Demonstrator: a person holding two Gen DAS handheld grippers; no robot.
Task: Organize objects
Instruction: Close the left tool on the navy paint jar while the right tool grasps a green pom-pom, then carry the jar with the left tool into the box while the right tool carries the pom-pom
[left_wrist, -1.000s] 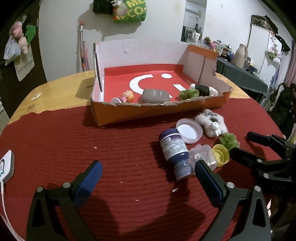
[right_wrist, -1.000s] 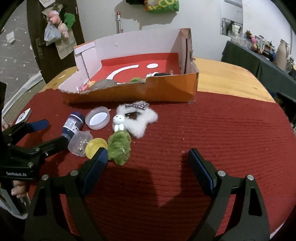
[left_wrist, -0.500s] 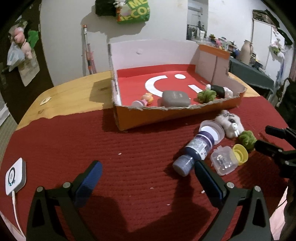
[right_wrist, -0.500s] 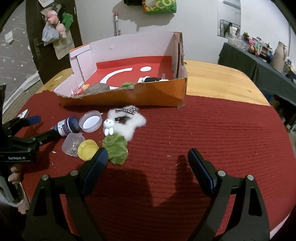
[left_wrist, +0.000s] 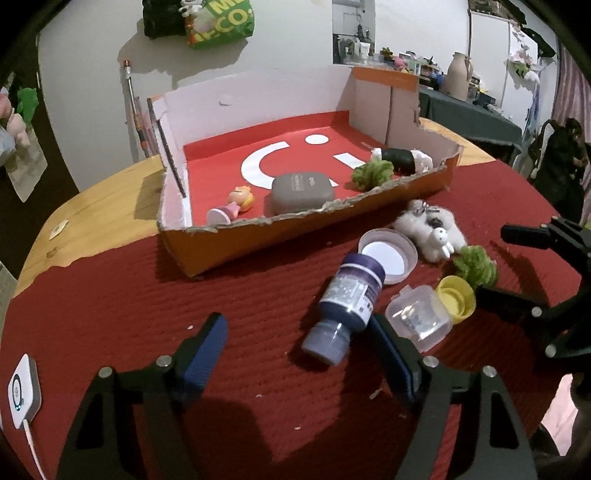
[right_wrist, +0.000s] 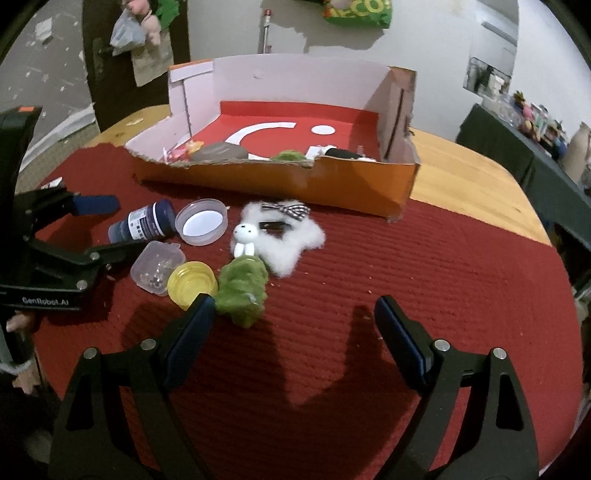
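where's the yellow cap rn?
The yellow cap lies open side up on the red mat in front of the cardboard box, between the small clear container and the green fuzzy toy; it shows in both wrist views.

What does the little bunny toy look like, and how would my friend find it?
Start at the big orange cardboard box on the red mat. Just in front of it lies a fluffy white star-shaped plush. The bunny sits on its left edge: smooth, hard and white, with two dot eyes, unlike its fuzzy neighbours.
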